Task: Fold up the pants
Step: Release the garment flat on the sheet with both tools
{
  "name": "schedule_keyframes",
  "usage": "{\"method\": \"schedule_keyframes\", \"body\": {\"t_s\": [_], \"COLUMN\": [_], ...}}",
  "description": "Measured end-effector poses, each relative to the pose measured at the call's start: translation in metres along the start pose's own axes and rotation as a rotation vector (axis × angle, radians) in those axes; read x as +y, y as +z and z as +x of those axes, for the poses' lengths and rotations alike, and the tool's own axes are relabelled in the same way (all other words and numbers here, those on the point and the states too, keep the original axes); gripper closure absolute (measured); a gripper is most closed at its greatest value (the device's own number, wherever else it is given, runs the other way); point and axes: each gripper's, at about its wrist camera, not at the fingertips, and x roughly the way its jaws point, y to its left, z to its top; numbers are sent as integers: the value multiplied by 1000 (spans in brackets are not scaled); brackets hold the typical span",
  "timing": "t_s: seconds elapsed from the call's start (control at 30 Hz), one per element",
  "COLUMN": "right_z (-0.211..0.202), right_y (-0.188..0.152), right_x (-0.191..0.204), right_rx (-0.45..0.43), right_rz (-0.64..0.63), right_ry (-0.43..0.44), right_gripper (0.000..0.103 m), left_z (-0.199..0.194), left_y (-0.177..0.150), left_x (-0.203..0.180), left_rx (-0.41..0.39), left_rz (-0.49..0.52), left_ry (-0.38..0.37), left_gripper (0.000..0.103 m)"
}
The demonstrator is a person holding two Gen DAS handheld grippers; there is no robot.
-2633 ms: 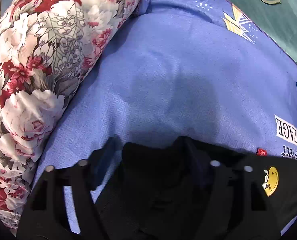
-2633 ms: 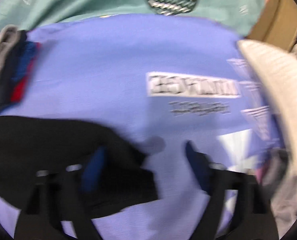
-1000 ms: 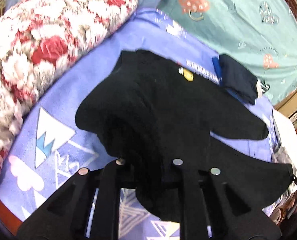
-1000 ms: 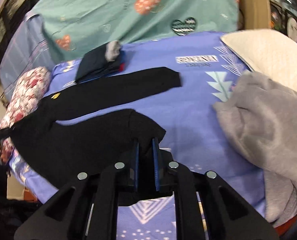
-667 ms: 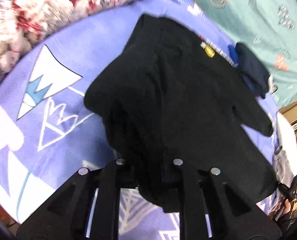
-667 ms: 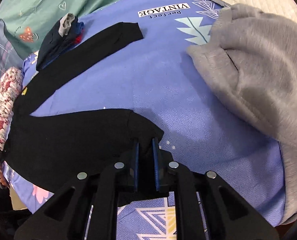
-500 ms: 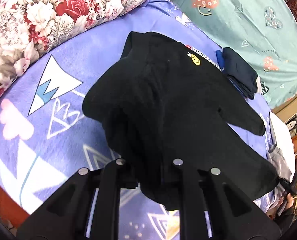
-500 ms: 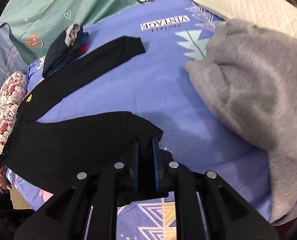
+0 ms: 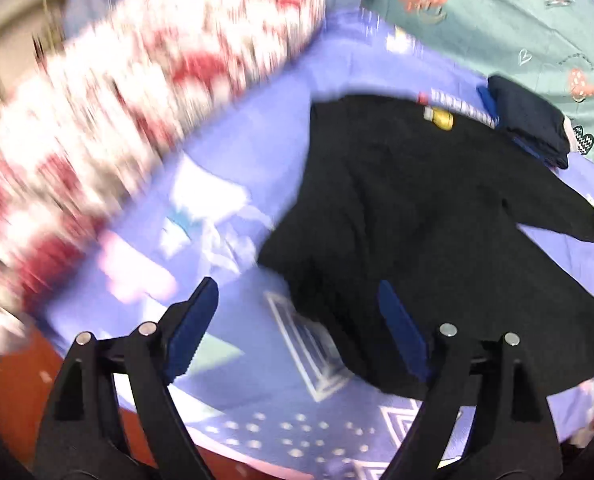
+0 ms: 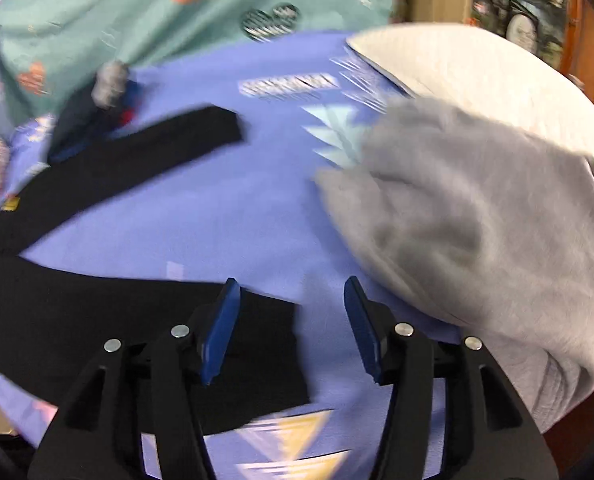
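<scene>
Barely begun: black pants [image 9: 437,216] spread flat on the blue bedsheet [image 10: 233,208], legs splayed in a V, no fold made (waist end rumpled). Left hand-held gripper [image 9: 297,320] wide open, holding nothing, above the waist edge. Right hand-held gripper [image 10: 289,320] open and bare too, over the near leg's cuff. Left to do: every fold.

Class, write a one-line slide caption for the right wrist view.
Open right tongs hover over black pants spread on a purple sheet, beside a grey sweatshirt.
</scene>
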Motion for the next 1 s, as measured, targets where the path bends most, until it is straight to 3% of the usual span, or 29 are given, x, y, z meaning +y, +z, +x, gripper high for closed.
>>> {"method": "schedule_keyframes", "body": {"t_s": [0.1, 0.17, 0.3, 0.57, 0.83, 1.0], "right_z": [-11, -8, 20, 82, 91, 91], "right_y": [8, 10, 0, -40, -47, -43], "right_x": [51, 88, 148, 157, 154, 155], "right_rx": [-4, 11, 97, 267, 239, 273], "right_rz": [-93, -158, -245, -222, -229, -216], "right_ry": [193, 306, 399, 328, 337, 324], "right_gripper": [41, 36, 35, 35, 34, 34], "left_z": [-10, 2, 43, 96, 101, 97], "left_y": [14, 18, 13, -12, -16, -12], "left_x": [-24, -44, -81, -80, -82, -83], "left_rx": [-72, -59, -1, 113, 117, 151], "left_rz": [55, 87, 158, 191, 206, 245], "left_ry": [-21, -49, -52, -13, -14, -30], "left_gripper": [7, 7, 7, 7, 6, 6]}}
